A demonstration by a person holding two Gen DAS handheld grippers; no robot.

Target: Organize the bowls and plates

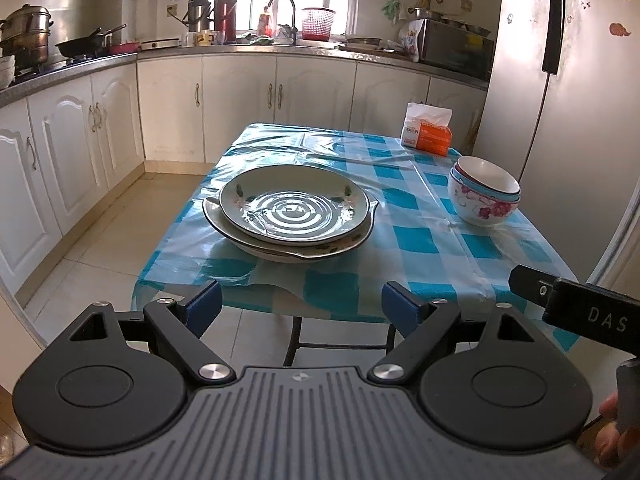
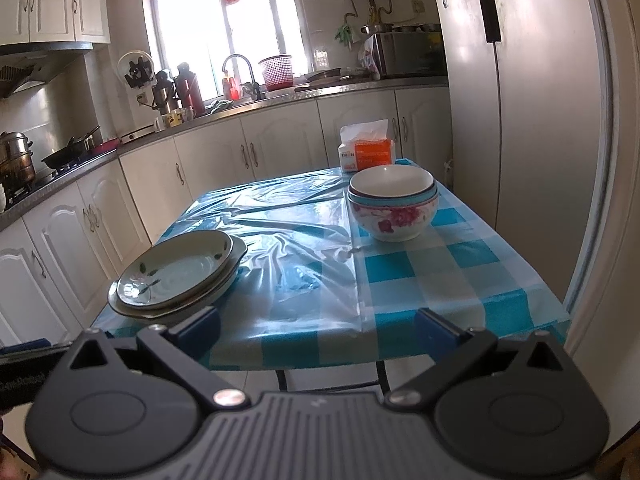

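Observation:
Two flowered plates (image 1: 294, 212) lie stacked on the left half of the table (image 1: 420, 240), seen again as the plate stack (image 2: 176, 276) in the right wrist view. Stacked bowls (image 1: 484, 190) with pink flowers stand at the right side; the same bowls (image 2: 392, 204) show in the right wrist view. My left gripper (image 1: 302, 306) hangs open before the table's near edge, in front of the plates and holding nothing. My right gripper (image 2: 318, 330) is open too, off the near edge between plates and bowls. Its black body (image 1: 576, 312) shows at the left view's right edge.
An orange-and-white tissue pack (image 1: 428, 130) sits at the table's far right corner. A tall fridge (image 2: 520, 120) stands close to the table's right side. White cabinets (image 1: 80, 148) and a cluttered counter line the left and far walls. Tiled floor (image 1: 120, 248) lies left of the table.

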